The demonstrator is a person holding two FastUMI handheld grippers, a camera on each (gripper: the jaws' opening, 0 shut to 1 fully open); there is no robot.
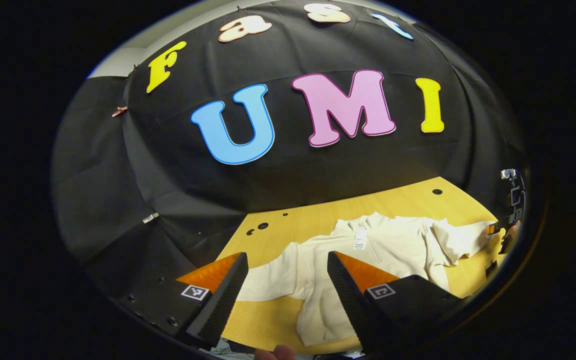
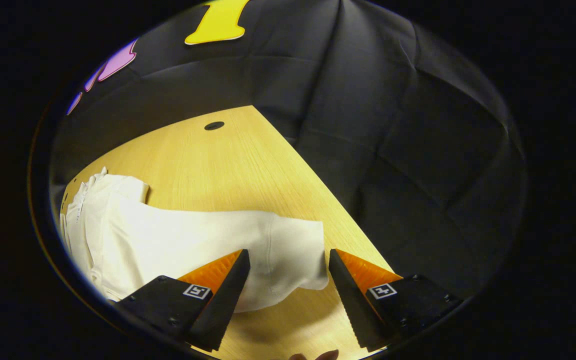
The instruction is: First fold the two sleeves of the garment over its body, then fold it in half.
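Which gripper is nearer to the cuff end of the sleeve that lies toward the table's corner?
Right. The right gripper hangs open directly over that sleeve cuff. The left gripper is open over the other sleeve, across the garment.

The garment (image 1: 393, 250) is soft, matt cream cloth, with a white paper-like tag (image 1: 360, 238) at its collar toward twelve o'clock. The table (image 2: 228, 165) under it looks like pale wood with fine straight grain and a smooth, faintly sheened face. Both the left gripper (image 1: 287, 290) and the right gripper (image 2: 288, 287) have matt black fingers with ridged inner faces and orange ribbed backs.
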